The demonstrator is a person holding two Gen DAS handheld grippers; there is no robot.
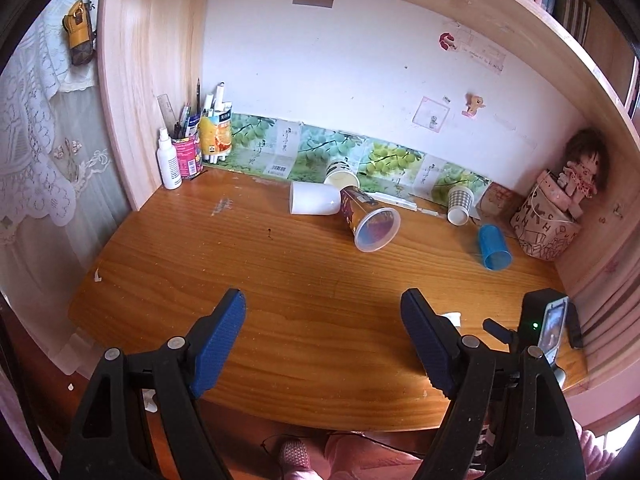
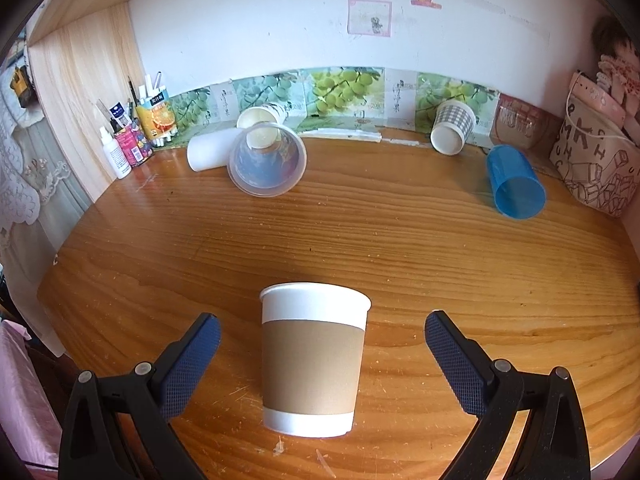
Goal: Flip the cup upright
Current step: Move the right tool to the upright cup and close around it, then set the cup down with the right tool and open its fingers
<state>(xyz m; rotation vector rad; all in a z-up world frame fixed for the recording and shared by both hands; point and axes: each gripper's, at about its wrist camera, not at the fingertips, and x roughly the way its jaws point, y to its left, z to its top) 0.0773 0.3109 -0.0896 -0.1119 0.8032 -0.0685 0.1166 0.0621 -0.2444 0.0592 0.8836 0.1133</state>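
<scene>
Right gripper (image 2: 322, 354) is straddling an upright white paper cup with brown sleeve (image 2: 314, 360).
Jaws are gaping wide, gripping nothing (left gripper (image 1: 323, 340) likewise); judging it released, backing straight away is avoiding toppling it.

Block letters are drawn over the canvas bag (image 2: 592, 168) at the desk's right end; M, K, A, T, H and C can be made out. The grape-print cartons (image 1: 280, 148) along the wall carry a barcode and brushed Chinese characters (too small to read), as does the orange juice carton (image 1: 216, 134).

The doll (image 1: 582, 164) sits partly hidden behind the patterned bag (image 1: 546, 224); sticker writing too small to read.
</scene>
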